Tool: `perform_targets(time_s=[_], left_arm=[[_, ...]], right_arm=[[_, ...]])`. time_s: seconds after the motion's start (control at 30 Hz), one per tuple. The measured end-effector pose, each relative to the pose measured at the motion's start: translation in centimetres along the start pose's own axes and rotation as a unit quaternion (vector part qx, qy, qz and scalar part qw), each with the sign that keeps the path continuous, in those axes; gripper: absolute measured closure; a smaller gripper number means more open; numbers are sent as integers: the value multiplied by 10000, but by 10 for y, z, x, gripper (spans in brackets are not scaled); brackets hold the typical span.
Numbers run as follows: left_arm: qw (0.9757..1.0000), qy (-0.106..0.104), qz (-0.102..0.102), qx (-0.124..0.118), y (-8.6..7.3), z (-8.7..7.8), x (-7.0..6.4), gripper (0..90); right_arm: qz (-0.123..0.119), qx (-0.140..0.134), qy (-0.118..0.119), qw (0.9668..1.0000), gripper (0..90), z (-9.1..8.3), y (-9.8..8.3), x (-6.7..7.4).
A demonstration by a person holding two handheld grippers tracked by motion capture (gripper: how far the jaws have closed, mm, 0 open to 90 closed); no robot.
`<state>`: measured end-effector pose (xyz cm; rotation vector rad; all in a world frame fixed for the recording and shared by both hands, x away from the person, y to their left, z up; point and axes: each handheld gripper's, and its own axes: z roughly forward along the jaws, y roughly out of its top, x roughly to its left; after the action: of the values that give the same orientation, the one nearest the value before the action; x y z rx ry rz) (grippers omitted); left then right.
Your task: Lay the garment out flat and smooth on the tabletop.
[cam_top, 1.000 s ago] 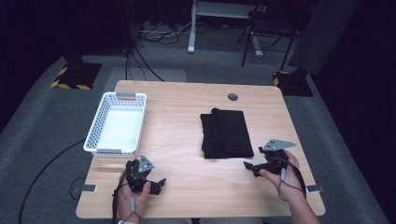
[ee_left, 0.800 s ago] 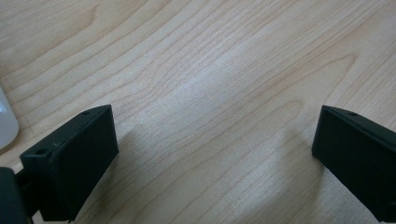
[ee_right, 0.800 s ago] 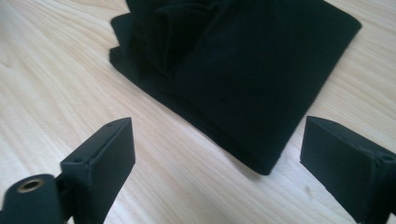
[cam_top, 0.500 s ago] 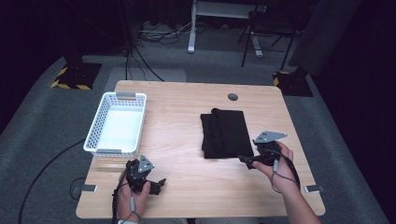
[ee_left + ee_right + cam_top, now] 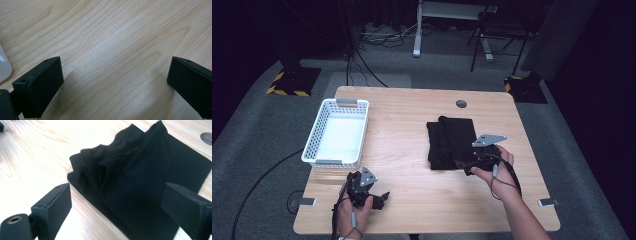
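While the left gripper [image 5: 379, 196] rests spread and empty near the basket [image 5: 314, 135], the right gripper [image 5: 467, 165], jaws apart, straddles the folded black cloth [image 5: 452, 140] at mid-table; pinching only its rumpled top layer could unfold it.

- The wooden table [image 5: 412, 125] is evenly lit from above; the floor around it falls into darkness.
- The high view is soft and grainy.
- A pale sheen crosses the wood between the left gripper [image 5: 112, 82] jaws, which cast soft shadows.
- The black cloth [image 5: 140, 177] folds lose detail.
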<state>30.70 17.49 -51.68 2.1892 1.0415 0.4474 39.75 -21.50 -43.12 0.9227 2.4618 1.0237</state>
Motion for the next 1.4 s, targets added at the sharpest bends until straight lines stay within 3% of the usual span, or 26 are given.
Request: perform_targets(time_s=[0.5,0.7,0.9,0.93,0.97,1.0,1.07,1.1,1.23,1.4], left_arm=[[9999,-126,-88,44,2,2,3,3],[9999,-128,-83,44,2,2,3,3],[9999,-126,-88,43,2,2,3,3],[9999,-128,-86,44,2,2,3,3],[9999,-126,-87,44,2,2,3,3],[9999,-126,-88,44,2,2,3,3],[9999,-127,-89,43,2,2,3,3],[9999,-126,-89,43,2,2,3,3],[9999,-127,-89,43,2,2,3,3],[9999,-126,-88,43,2,2,3,3]], right_arm=[[43,97,157,9998,102,37,21,1],[21,264,66,9996,156,60,29,-5],[203,718,-140,9971,261,81,26,-21],[223,788,-100,9966,304,84,25,-23],[150,847,-19,9963,421,86,25,-23],[73,867,59,9962,498,87,25,-22],[28,814,44,9967,690,83,27,-20],[-25,789,2,9969,743,80,29,-19],[-143,730,-124,9972,778,66,35,-17],[-45,452,-264,9986,779,39,39,-26]])
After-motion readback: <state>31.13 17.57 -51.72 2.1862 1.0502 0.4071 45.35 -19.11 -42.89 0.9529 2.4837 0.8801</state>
